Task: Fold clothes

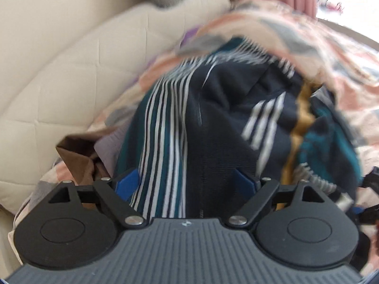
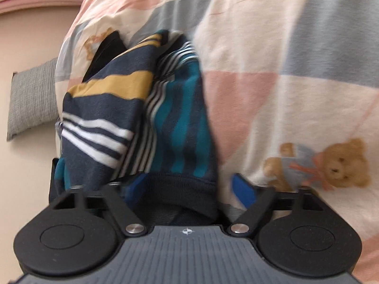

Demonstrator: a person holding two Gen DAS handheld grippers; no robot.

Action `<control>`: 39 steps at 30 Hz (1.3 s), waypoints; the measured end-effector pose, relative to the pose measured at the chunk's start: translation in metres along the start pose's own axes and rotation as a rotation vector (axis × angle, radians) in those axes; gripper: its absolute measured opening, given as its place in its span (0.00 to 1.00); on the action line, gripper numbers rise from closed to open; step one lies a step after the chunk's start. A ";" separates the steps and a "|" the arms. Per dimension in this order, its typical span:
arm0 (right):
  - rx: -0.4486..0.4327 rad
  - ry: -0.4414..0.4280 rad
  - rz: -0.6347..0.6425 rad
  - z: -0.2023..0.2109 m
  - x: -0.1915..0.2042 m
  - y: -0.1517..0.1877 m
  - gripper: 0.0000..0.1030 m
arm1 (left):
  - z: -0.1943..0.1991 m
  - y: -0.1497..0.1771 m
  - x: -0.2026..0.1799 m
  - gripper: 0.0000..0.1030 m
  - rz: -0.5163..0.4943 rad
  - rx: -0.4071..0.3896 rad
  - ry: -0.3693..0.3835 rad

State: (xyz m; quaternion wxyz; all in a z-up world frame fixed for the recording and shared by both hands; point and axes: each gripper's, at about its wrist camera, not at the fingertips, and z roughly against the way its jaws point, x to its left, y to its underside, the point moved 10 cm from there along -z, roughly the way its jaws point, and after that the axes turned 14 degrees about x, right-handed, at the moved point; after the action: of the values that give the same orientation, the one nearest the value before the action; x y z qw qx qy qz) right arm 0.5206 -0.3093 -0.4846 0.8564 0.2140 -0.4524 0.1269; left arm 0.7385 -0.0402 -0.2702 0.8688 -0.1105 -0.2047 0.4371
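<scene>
The striped garment (image 1: 213, 108) lies bunched on the patterned bedspread (image 2: 284, 47) between the spread jaws of both the left hand-held gripper (image 1: 187, 179) and the right hand-held gripper (image 2: 189, 184), and closing on several crumpled layers would likely lock in a crooked, lumpy fold.

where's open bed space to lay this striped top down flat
Free: the bedsheet right of the striped top, above the printed teddy bear. Crowded: left of the garment, where brown fabric bunches against the cream cushion.
</scene>
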 end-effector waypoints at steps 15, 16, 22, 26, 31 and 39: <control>-0.218 -0.174 0.286 0.160 0.104 0.034 0.08 | 0.119 -0.009 0.048 0.10 0.143 -0.200 0.135; -0.223 -0.190 0.318 0.172 0.115 0.042 0.08 | 0.137 -0.010 0.049 0.10 0.152 -0.223 0.152; -0.262 -0.309 0.467 0.254 0.181 0.092 0.08 | 0.247 -0.009 0.037 0.09 0.152 -0.346 0.239; -0.318 -0.359 0.523 0.333 0.203 0.126 0.08 | 0.335 0.015 0.008 0.09 0.123 -0.437 0.310; -0.450 -0.393 0.565 0.476 0.196 0.170 0.08 | 0.434 0.070 -0.044 0.09 0.070 -0.521 0.389; -0.624 -0.133 0.475 0.690 0.101 0.216 0.09 | 0.487 0.156 -0.187 0.10 -0.021 -0.450 0.575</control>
State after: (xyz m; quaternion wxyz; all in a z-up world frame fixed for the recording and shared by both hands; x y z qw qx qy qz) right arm -0.0088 -0.4500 -0.0023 0.7959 -0.1592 -0.5608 0.1635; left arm 0.3068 -0.0917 0.0574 0.8493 -0.4151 -0.0443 0.3233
